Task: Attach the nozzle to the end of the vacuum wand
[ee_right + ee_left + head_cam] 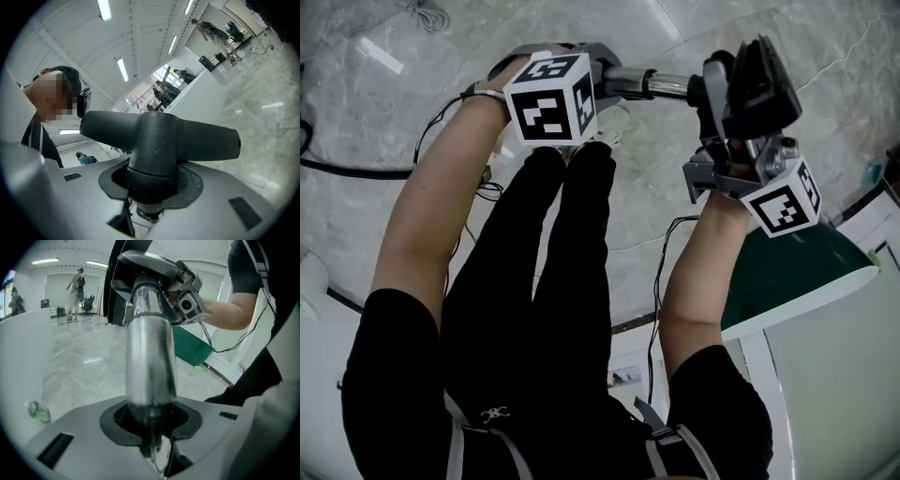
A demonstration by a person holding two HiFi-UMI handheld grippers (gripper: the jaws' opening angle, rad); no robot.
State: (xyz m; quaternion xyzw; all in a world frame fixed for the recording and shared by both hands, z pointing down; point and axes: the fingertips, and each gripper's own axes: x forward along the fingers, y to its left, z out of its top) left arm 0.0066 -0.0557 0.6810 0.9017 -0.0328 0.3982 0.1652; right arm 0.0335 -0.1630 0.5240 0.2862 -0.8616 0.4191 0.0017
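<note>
The silver vacuum wand (656, 84) runs level above the floor from left to right. My left gripper (605, 86) is shut on its left part, under the marker cube (548, 98). In the left gripper view the wand (150, 357) rises from between the jaws of the left gripper (152, 420) toward the nozzle (150, 263). The black T-shaped nozzle (759, 84) sits at the wand's right end; I cannot tell whether it is seated. My right gripper (717, 131) is shut on its neck. In the right gripper view the nozzle (159, 136) fills the right gripper (152, 180).
The person's black-clad legs (572, 244) are below the wand. A green-topped table (806, 267) stands at the right. A black cable (356, 171) lies on the marble floor at the left. People (75, 287) stand far off in the room.
</note>
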